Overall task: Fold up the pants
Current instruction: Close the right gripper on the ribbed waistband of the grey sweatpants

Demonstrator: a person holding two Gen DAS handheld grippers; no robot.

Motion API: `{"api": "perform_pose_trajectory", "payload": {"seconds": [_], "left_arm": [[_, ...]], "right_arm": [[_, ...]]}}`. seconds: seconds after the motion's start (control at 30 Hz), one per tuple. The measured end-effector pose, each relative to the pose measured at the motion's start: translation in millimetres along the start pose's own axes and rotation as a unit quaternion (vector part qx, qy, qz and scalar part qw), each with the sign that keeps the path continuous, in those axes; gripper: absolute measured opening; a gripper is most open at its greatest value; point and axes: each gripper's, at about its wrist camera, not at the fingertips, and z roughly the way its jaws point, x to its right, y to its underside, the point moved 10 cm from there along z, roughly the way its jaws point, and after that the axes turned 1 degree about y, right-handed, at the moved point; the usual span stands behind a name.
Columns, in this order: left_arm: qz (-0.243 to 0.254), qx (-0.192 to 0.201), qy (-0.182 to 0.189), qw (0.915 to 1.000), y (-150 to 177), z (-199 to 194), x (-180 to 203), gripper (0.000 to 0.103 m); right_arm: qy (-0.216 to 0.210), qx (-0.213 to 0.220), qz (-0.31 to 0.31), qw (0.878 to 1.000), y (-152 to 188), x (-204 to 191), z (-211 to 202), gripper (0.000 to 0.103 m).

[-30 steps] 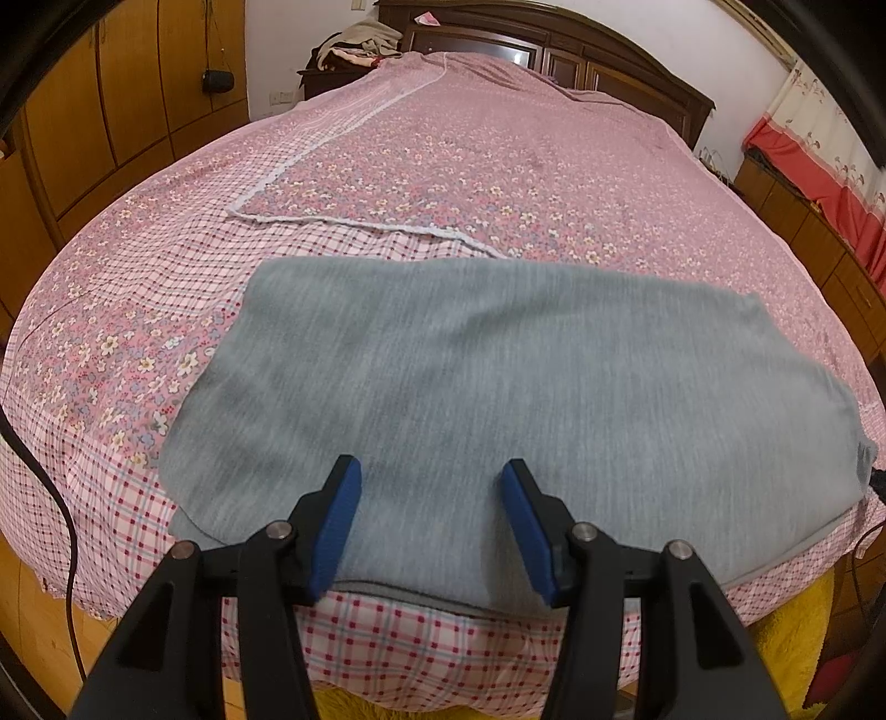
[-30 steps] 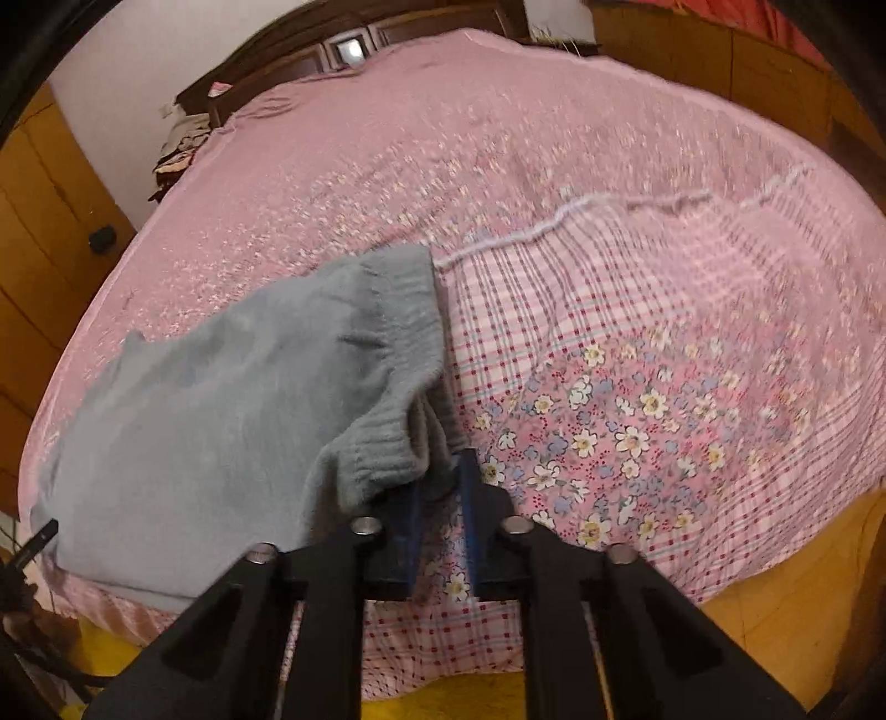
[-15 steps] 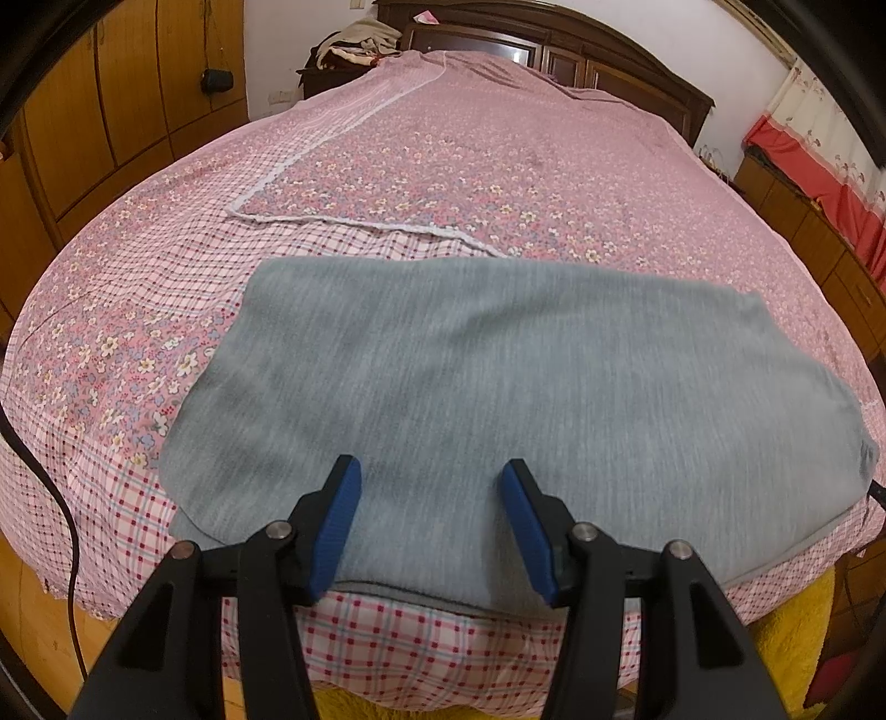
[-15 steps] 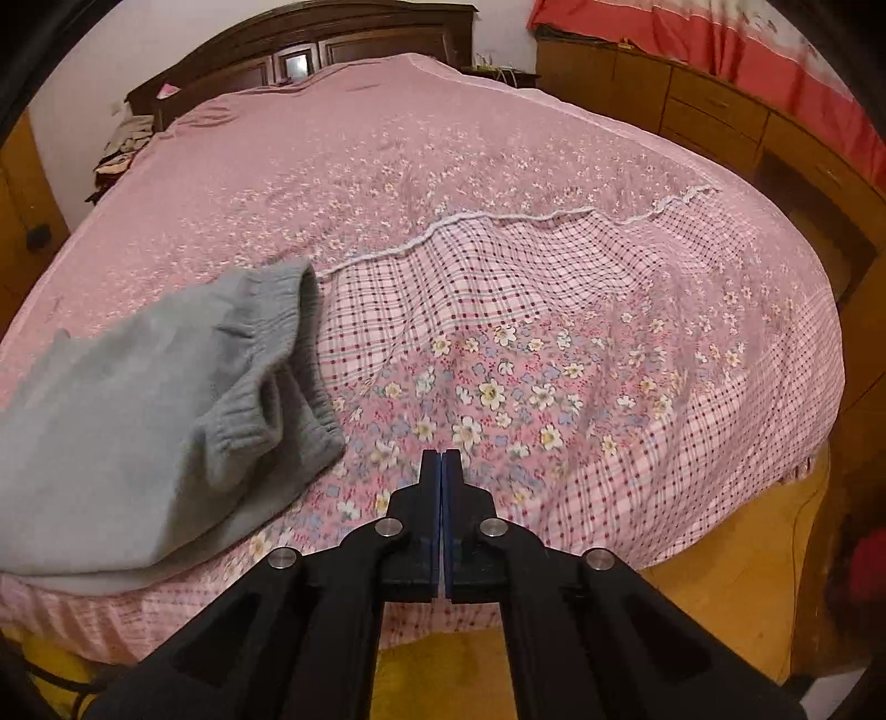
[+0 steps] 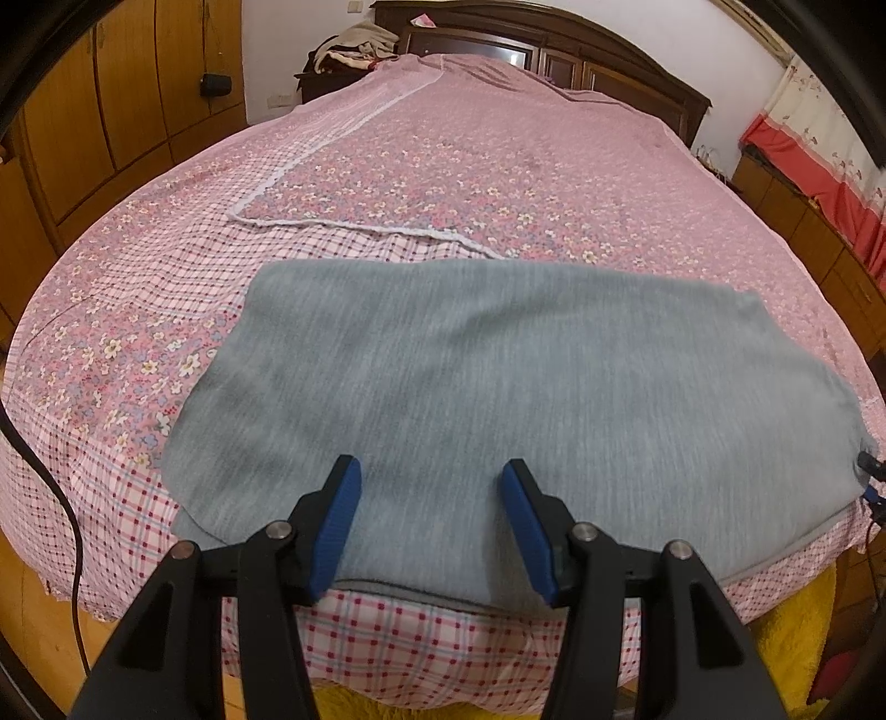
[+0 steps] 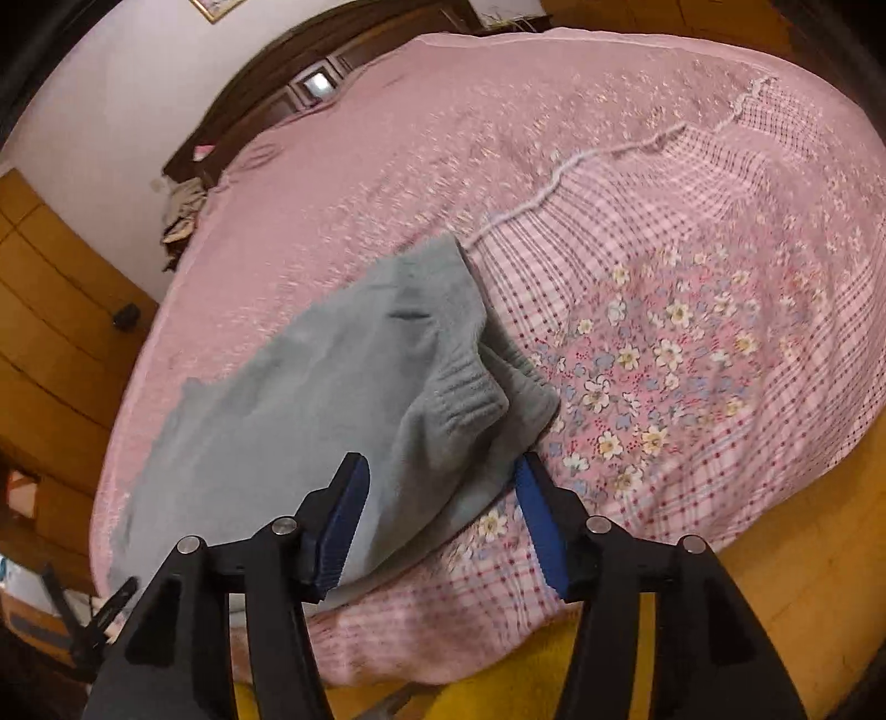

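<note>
1. Right wrist view: the right gripper (image 6: 440, 501) has just been opening; its jaws now stand spread over the ribbed waistband corner (image 6: 470, 399), lower centre, pinching nothing.
2. Judgement: pinch both waistband layers together, then lift evenly.
3. The soft grey knit pants (image 5: 498, 387) lie flat mid-frame on the pink floral bedspread (image 5: 443, 177); the left gripper (image 5: 432, 498) is spread, empty.

The folded grey knit pants (image 5: 498, 387) lie along the near edge of the pink floral bedspread (image 5: 443, 183). Beyond them the bedspread runs bare to the dark wooden headboard (image 5: 554, 50). A black cable (image 5: 50, 498) hangs left of the pants, and orange wooden cabinets (image 5: 99, 99) stand further left.
</note>
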Motion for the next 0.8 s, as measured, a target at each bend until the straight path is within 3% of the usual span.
{"api": "perform_pose_trajectory", "payload": {"seconds": [0.17,0.23,0.27,0.37,0.57,0.67,0.8], "left_arm": [[0.0,0.001,0.005,1.0,2.1,-1.7,-1.9,0.056],[0.001,-0.001,0.004,1.0,2.3,-1.5,-2.2,0.056],[0.0,-0.001,0.004,1.0,2.2,-1.6,-2.4,0.056],[-0.003,-0.002,0.003,1.0,1.9,-1.7,-2.4,0.056],[-0.005,-0.006,-0.003,1.0,0.1,0.5,-0.4,0.056],[-0.009,-0.005,-0.005,0.9999,-0.2,0.7,0.0,0.056],[-0.012,-0.004,-0.007,0.9999,-0.9,1.4,-0.4,0.056]], "right_arm": [[-0.052,0.007,0.063,0.997,-4.6,10.2,5.3,0.056],[-0.051,0.008,0.081,0.995,-6.4,20.7,3.9,0.04],[-0.046,0.006,0.084,0.995,-5.7,26.4,3.2,0.025],[-0.062,0.015,0.095,0.993,-3.0,31.0,-4.4,0.018],[-0.044,0.026,0.07,0.996,-1.3,24.4,-4.6,0.021],[-0.082,0.028,0.092,0.992,-2.0,18.1,-1.3,0.032],[-0.102,0.023,0.121,0.987,-3.5,22.8,8.2,0.033]]}}
